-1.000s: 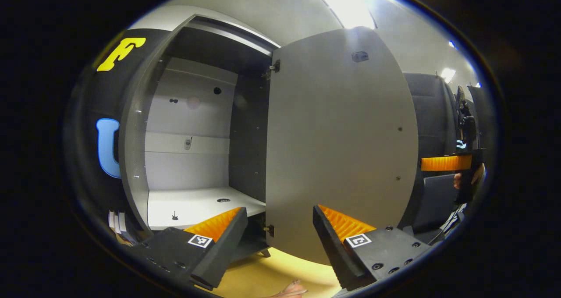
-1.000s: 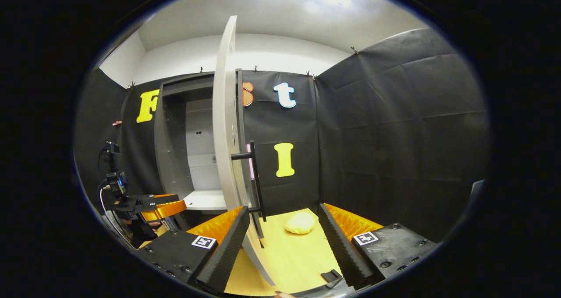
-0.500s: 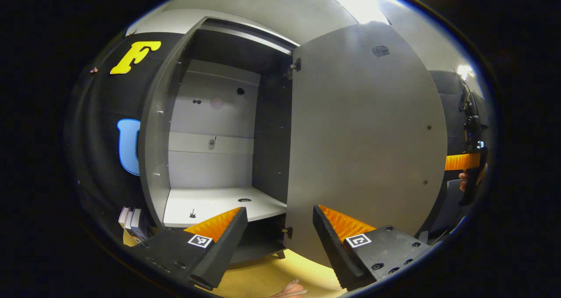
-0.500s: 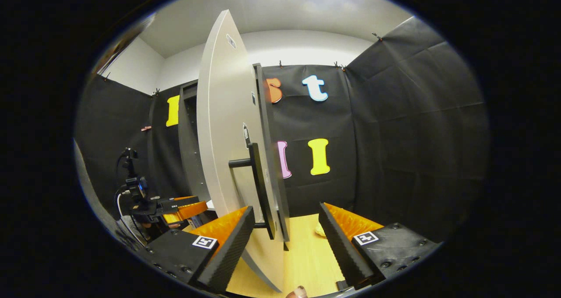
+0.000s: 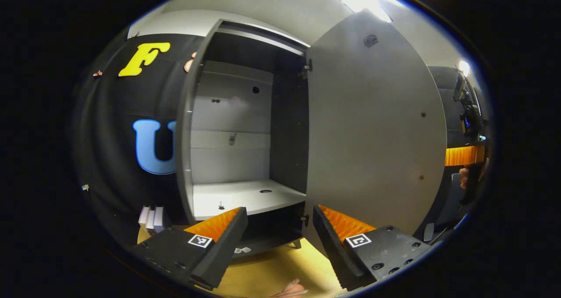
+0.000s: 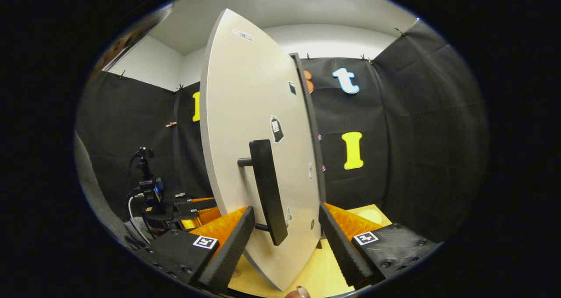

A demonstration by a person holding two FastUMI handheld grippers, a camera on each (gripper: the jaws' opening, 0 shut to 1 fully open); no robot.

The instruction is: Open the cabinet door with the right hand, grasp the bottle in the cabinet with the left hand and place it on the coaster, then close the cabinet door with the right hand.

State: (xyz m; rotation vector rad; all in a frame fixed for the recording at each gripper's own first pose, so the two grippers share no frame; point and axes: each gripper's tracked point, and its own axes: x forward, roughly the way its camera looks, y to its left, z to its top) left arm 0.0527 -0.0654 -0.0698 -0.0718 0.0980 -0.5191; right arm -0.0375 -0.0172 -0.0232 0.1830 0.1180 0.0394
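Door [image 6: 245,127] of the cabinet [image 5: 245,114] stood partly open, its pale front and dark handle [image 6: 267,193] right in front of the right hand-held gripper [image 6: 285,228]. That gripper's fingers were spread wide, the handle's lower end between them with gaps on both sides, gripping nothing. In the left gripper view, the left hand-held gripper [image 5: 280,230] also gaped wide and empty, facing the open cabinet; the shelf [image 5: 245,197] inside was bare white with a small dark hole. No telling where the bottle was from here. The right gripper peeked past the door's edge at far right there. Yellow table [image 5: 271,271] lay below the cabinet.
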